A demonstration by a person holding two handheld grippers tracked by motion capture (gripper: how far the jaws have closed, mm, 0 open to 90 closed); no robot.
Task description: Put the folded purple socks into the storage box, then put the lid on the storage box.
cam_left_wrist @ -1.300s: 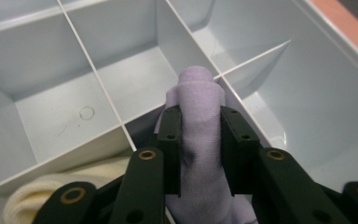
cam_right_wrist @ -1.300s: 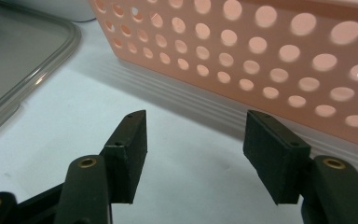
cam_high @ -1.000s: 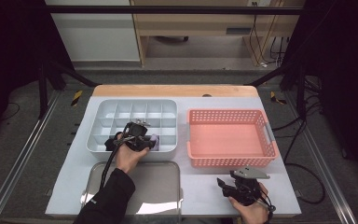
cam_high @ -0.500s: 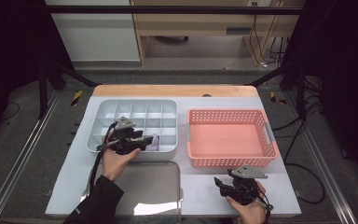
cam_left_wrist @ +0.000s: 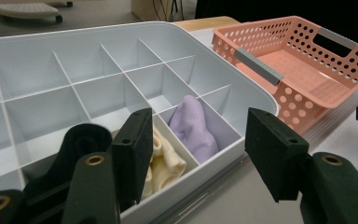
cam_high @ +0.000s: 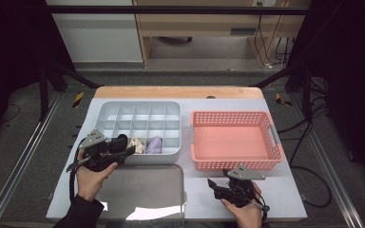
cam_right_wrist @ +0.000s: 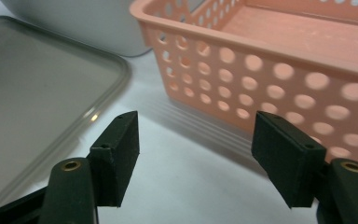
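Observation:
A pale grey divided tray (cam_high: 138, 118) holds a cream cloth (cam_high: 136, 145) and a lilac cloth (cam_high: 155, 145) in two neighbouring cells of its near row. In the left gripper view the lilac cloth (cam_left_wrist: 193, 128) and the cream cloth (cam_left_wrist: 165, 158) lie just beyond the jaws. My left gripper (cam_high: 126, 146) hovers at the tray's near left corner. Its jaws have just been opening and nothing is between them (cam_left_wrist: 198, 154). My right gripper (cam_high: 216, 186) is low over the table in front of the pink basket (cam_high: 235, 140). It has also been opening, and its jaws are empty (cam_right_wrist: 196, 154).
A clear lid (cam_high: 147, 190) lies flat on the white table (cam_high: 285, 190) between the two hands, and its edge shows in the right gripper view (cam_right_wrist: 37, 93). The perforated basket wall (cam_right_wrist: 279, 70) stands close ahead of the right jaws. The basket (cam_left_wrist: 298, 65) is empty.
The left gripper has drawn back leftward from over the tray's near row and its jaws have spread. The lilac cloth now lies uncovered in its cell. The right gripper's jaws widened slightly.

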